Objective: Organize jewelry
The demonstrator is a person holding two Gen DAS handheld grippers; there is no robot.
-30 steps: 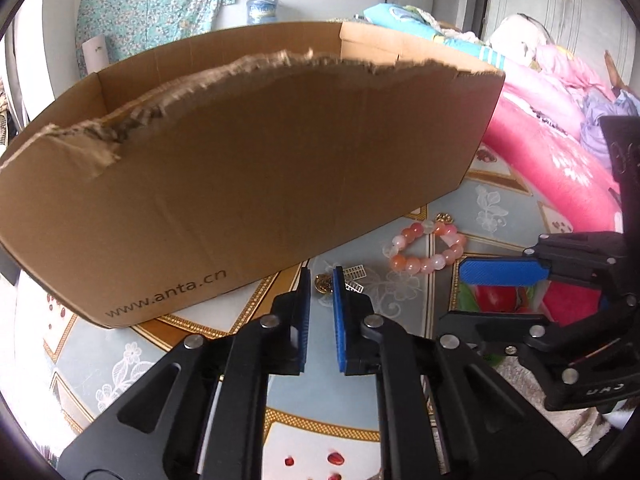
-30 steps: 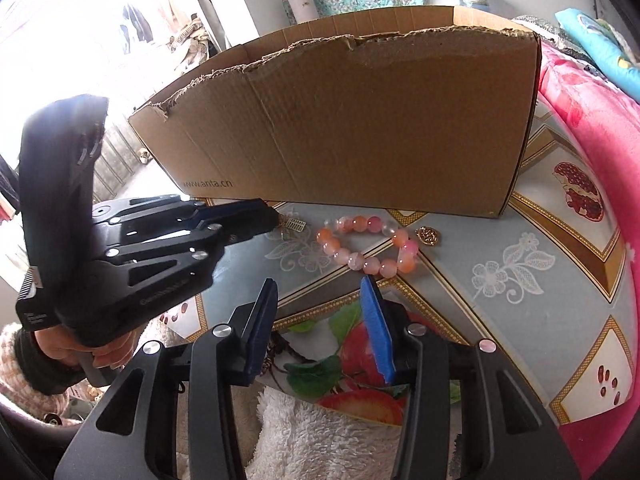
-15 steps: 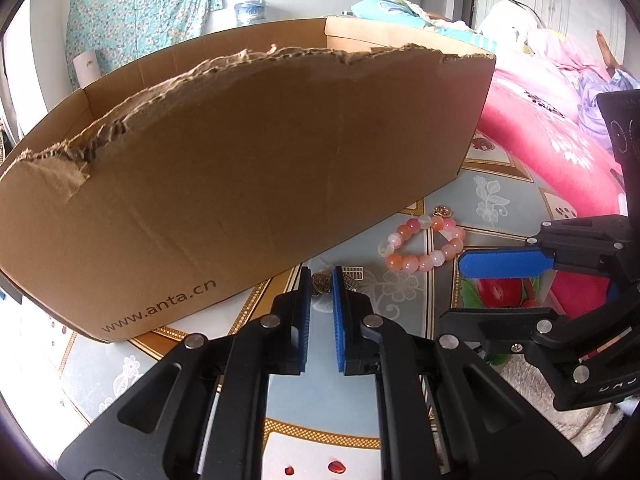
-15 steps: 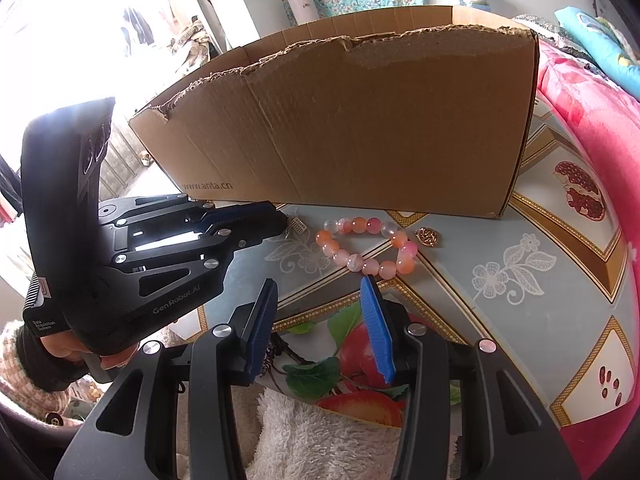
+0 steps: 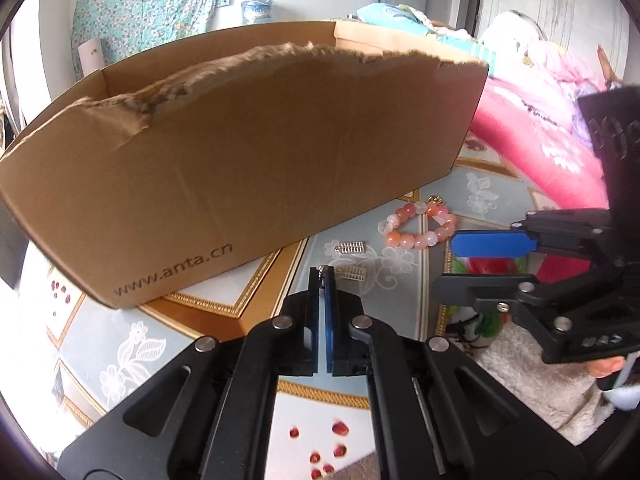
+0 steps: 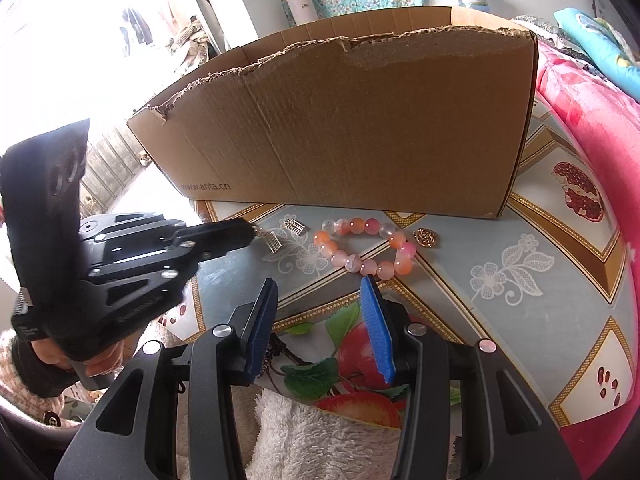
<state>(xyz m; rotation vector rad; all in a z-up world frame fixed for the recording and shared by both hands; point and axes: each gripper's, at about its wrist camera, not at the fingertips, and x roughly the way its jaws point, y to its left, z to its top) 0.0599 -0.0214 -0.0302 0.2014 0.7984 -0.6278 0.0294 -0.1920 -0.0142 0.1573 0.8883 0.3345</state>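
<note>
My left gripper (image 5: pixel 321 272) is shut on the hook of a silver abacus-shaped earring (image 6: pixel 273 242), which hangs from its tips just above the cloth; it also shows in the left wrist view (image 5: pixel 352 275). A second matching earring (image 5: pixel 351 247) lies on the cloth, seen too in the right wrist view (image 6: pixel 294 226). A pink and orange bead bracelet (image 6: pixel 362 250) lies in front of the cardboard box (image 6: pixel 352 120), with a gold pendant (image 6: pixel 426 237) to its right. My right gripper (image 6: pixel 320 322) is open and empty, just short of the bracelet.
The box has a torn front rim (image 5: pixel 248 64) and stands on a patterned tablecloth (image 6: pixel 520 280). A pink quilt (image 5: pixel 552 152) lies to the right. A white fluffy cloth (image 6: pixel 320 440) lies at the near edge.
My left gripper has closed on one earring and lifted it slightly off the cloth. The right gripper has stayed still and open.
</note>
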